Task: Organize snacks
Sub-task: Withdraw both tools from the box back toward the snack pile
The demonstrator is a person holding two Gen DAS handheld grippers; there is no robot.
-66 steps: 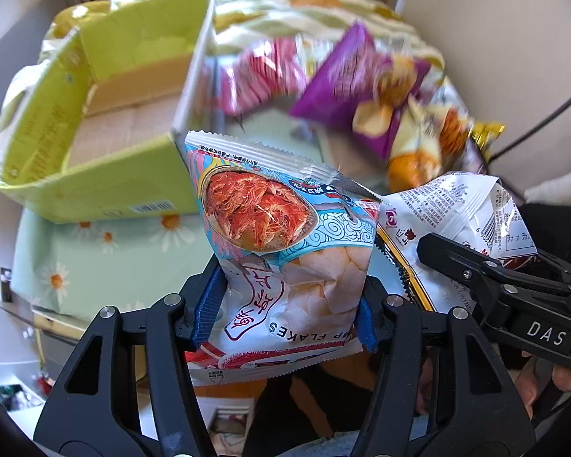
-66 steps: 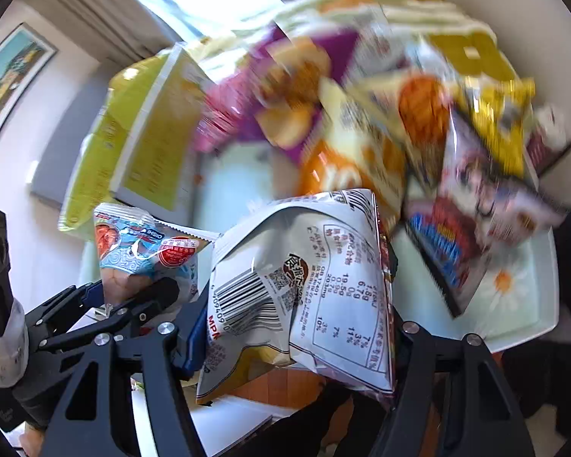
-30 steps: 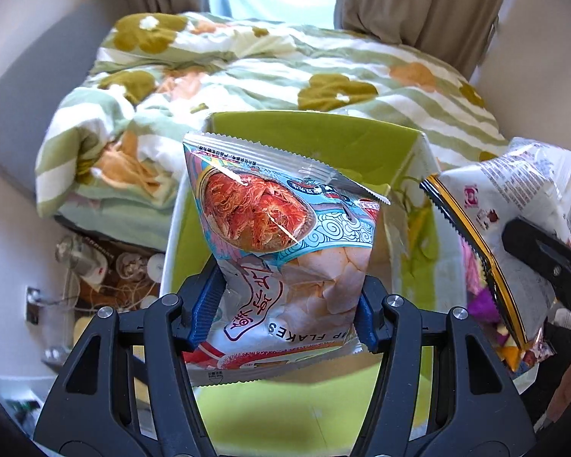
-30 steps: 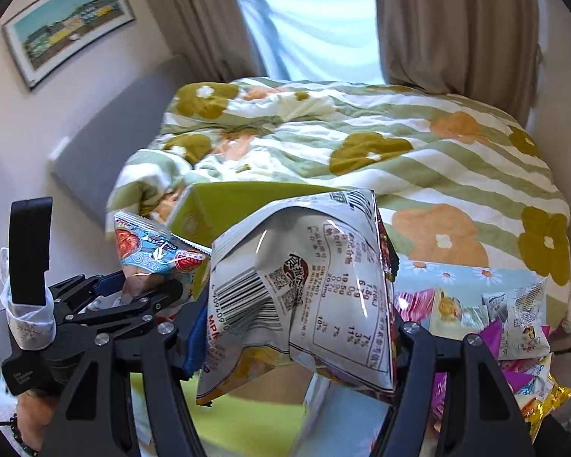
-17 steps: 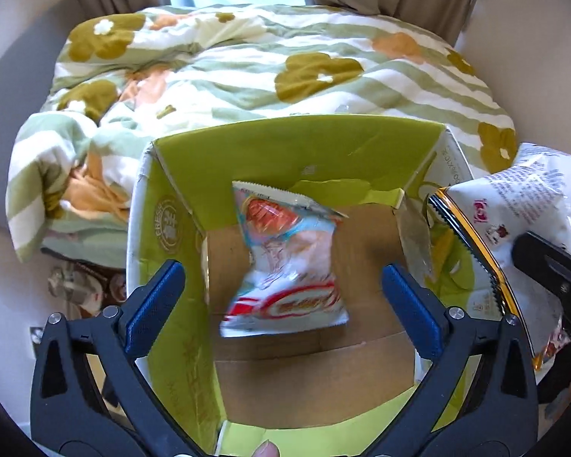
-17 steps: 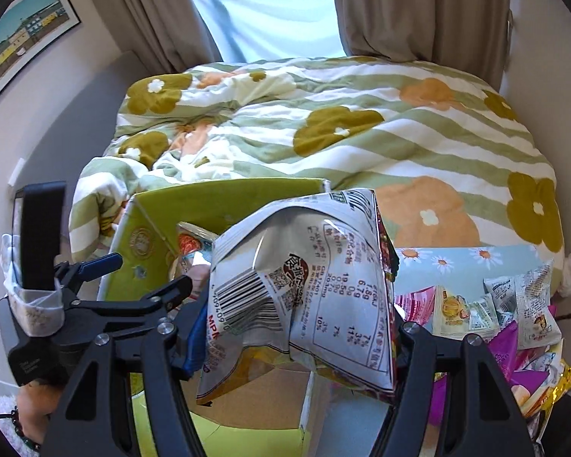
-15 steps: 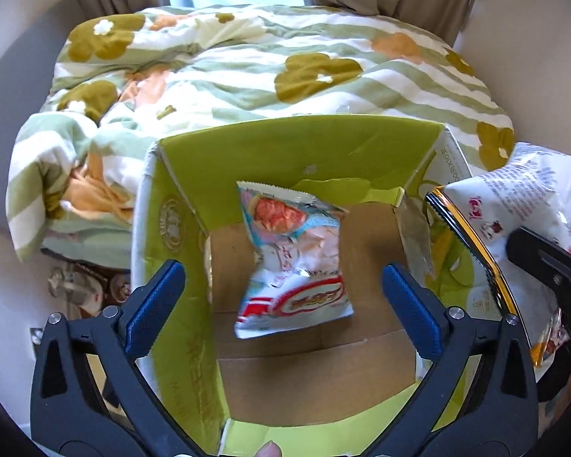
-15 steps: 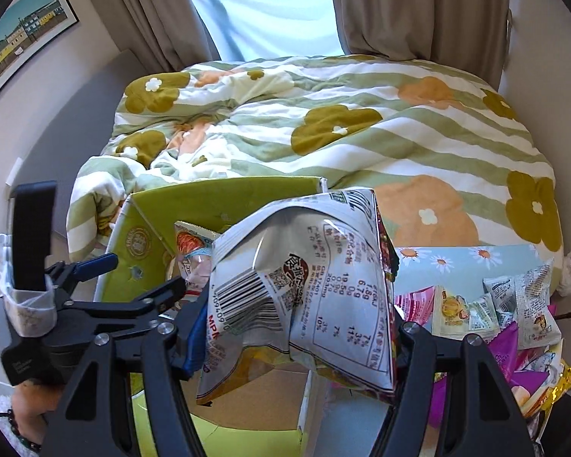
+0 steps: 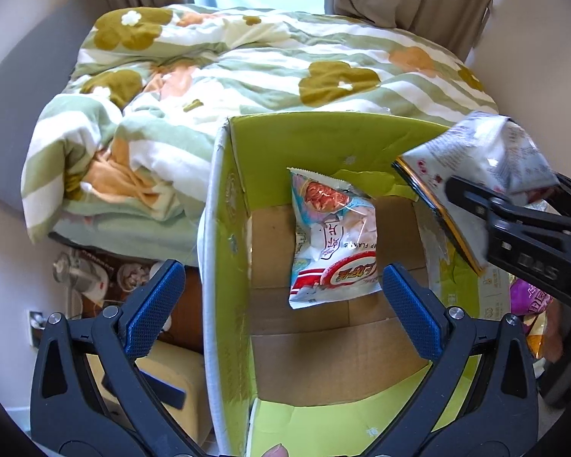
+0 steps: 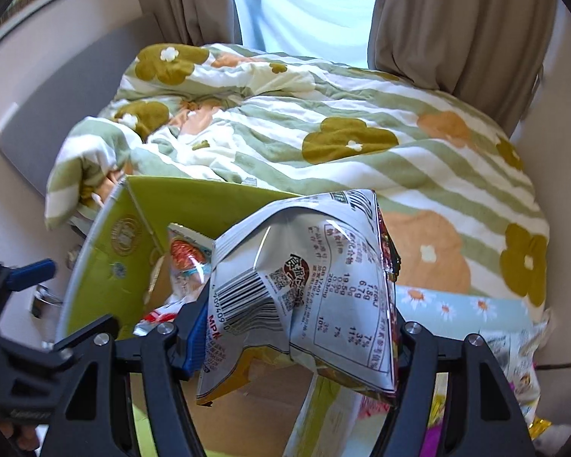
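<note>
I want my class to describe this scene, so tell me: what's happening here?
A person is sorting snacks into a green cardboard box. The left gripper stands open above it, and a blue-and-red shrimp flakes packet lies inside. The right gripper holds a silvery crinkled snack bag over the box.

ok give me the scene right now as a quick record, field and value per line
container: green cardboard box, open at the top
inside box: shrimp flakes bag lying on the brown bottom
left tongs: open wide above the box, nothing between the pads
right tongs: shut on a white snack bag, over the box's right edge
other snacks: loose packets on the daisy-print cloth
background: floral quilt on a bed
</note>
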